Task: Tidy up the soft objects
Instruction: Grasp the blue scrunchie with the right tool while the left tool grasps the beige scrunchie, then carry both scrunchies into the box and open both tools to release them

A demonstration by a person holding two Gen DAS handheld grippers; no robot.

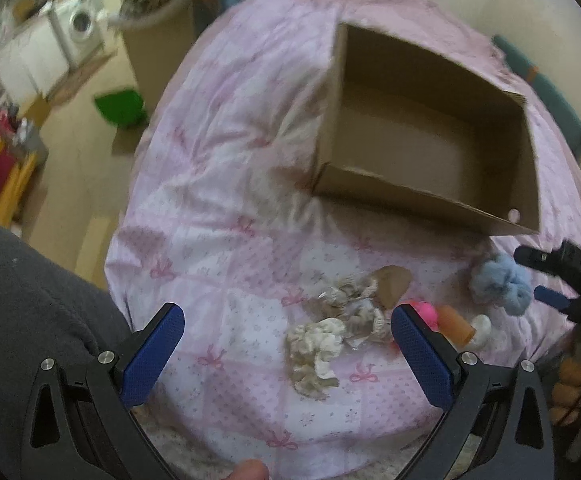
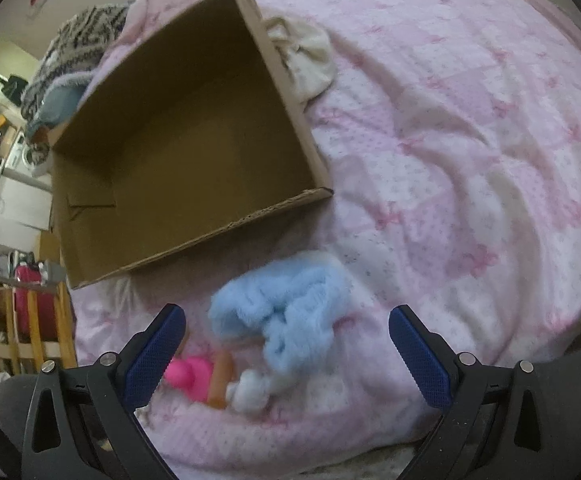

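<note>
Blue fluffy scrunchie [image 2: 282,312] lying on the pink quilt [image 2: 470,160], its long axis running diagonally toward the cardboard box [image 2: 290,104]; right gripper [image 2: 286,346] and left gripper [image 1: 286,344] both spread wide, holding nothing.

**No legible writing**

We find no text, label, brand or number that we can read in either view. The cardboard box [image 1: 430,196] shows plain brown walls, and the pink quilt [image 2: 470,160] beneath it carries only a printed bow pattern, no words.
</note>
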